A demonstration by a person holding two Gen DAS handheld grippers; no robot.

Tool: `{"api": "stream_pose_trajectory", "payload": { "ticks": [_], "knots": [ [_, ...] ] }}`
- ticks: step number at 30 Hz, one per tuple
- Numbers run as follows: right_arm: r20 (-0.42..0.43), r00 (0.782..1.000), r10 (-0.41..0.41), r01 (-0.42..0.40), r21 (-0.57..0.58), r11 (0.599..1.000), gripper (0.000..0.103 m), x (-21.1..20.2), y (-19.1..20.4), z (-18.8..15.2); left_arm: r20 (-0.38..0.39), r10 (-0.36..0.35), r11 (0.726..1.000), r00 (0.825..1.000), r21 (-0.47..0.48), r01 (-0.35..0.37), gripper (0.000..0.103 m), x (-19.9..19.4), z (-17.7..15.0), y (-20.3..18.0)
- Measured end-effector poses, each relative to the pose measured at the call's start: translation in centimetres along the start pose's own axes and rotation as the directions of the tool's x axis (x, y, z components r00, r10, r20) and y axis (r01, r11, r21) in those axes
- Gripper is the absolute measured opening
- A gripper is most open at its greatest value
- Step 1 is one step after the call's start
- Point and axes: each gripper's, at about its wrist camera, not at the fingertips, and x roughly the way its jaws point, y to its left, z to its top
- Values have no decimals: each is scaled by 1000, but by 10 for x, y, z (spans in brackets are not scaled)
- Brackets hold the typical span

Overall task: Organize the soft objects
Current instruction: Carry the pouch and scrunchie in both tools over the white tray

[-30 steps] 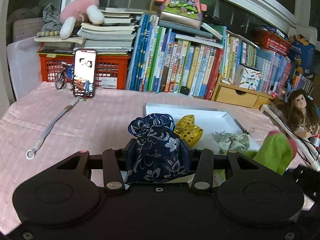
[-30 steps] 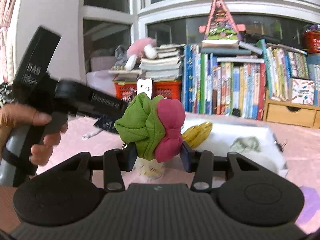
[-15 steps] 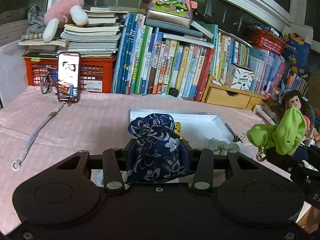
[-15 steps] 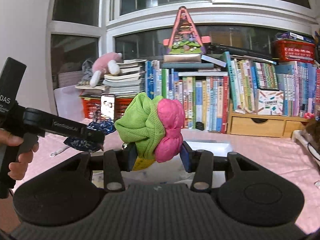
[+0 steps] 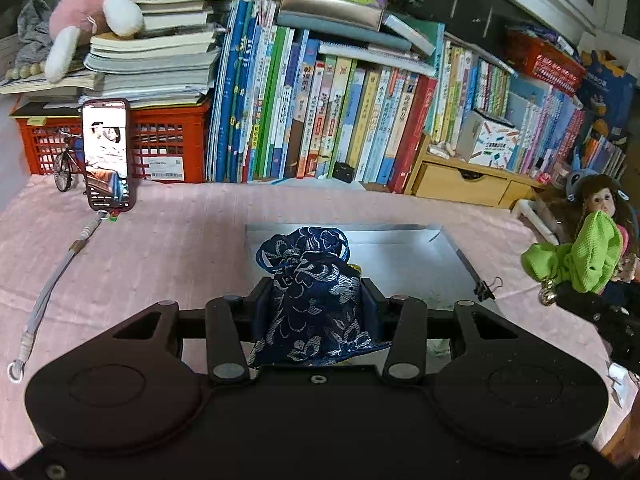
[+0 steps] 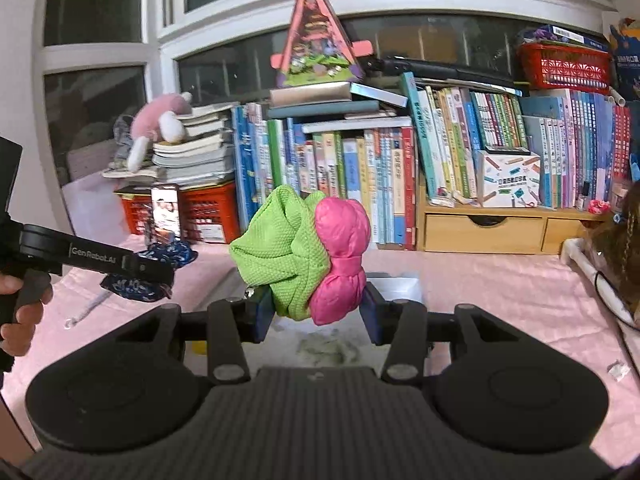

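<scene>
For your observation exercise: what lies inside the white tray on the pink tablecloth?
Inside the white tray, mostly bare floor shows. A yellow scrap peeks from behind the navy floral pouch in the left gripper. The pouch and gripper hide the tray's near part.

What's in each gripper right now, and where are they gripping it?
Left gripper clamps the navy floral pouch across its body, below the drawstring neck. Right gripper pinches the green-and-pink soft toy at its lower part.

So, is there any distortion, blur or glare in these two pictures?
Left wrist view: fisheye bends the row of books; the phone screen glows bright; the navy pouch is sharp. Right wrist view: window frame curves; the green and pink toy is sharp.
</scene>
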Motion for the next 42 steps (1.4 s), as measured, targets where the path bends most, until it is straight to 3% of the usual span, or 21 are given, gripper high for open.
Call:
{"api": "stream_pose_trajectory", "payload": {
  "ticks": [7,15,26,42],
  "knots": [
    [-87,994,-65,63,-21,998,49,35,-15,13,-103,29,1000,994,0,-29,43,44,11,6],
    [-189,971,-148,129,-110,985,49,80,-21,12,-181,74,997,981,19,-71,43,83,17,9],
    [-346,929,-130,125,-37,991,49,131,-35,4,-270,16,999,963,-24,-23,43,110,18,11],
    [-421,901,-104,106,-20,994,50,154,-37,-4,-349,-25,999,937,-54,7,45,123,17,19]
  ]
}}
